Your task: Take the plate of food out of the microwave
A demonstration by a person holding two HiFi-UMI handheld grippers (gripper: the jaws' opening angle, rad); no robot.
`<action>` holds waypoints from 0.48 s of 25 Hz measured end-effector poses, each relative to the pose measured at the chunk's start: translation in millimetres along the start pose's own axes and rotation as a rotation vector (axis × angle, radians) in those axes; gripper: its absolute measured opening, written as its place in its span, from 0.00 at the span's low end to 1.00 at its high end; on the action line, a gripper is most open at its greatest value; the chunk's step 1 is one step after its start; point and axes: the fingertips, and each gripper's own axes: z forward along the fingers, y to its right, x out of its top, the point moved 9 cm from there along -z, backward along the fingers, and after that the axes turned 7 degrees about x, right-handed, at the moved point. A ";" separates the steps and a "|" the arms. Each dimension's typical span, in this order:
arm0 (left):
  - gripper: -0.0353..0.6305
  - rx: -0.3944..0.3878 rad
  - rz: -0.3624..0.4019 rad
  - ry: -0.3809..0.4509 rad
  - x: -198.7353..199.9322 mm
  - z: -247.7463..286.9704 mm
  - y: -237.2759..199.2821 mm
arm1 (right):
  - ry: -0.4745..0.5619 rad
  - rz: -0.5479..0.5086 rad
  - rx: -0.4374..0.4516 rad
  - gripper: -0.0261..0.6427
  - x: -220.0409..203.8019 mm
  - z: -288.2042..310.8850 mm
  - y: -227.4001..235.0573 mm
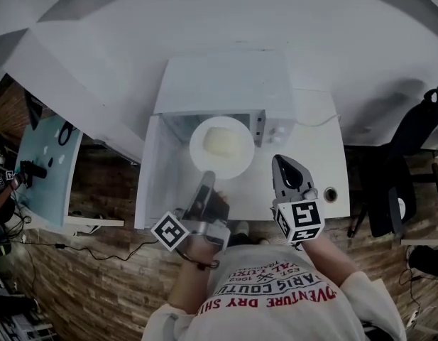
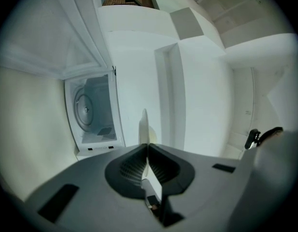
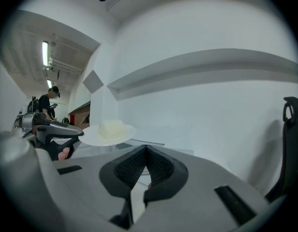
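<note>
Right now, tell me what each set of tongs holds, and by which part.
Left tongs grip the plate of food by its near rim. Right tongs are shut, holding nothing.

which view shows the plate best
The head view: the whole round plate shows from above, food on it. The left gripper view sees only its edge, pinched in the jaws; the right gripper view shows it side-on, off to the left.

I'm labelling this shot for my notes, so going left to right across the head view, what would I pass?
Teal-topped table → open microwave door → plate of food → right tongs → cable hole in the desk → black chair.
</note>
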 end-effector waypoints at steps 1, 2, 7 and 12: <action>0.08 -0.004 0.003 0.003 2.0 0.0 2.0 | 0.005 -0.009 0.001 0.06 2.2 0.7 -1.1; 0.08 -0.007 0.005 0.006 3.8 0.2 3.7 | 0.009 -0.015 0.002 0.06 3.9 1.5 -1.9; 0.08 -0.022 -0.007 0.015 9.1 3.7 7.5 | 0.016 -0.025 0.007 0.06 9.4 5.7 -3.4; 0.08 -0.025 -0.008 0.009 8.5 8.0 6.6 | 0.005 -0.045 0.011 0.06 9.4 8.2 -3.8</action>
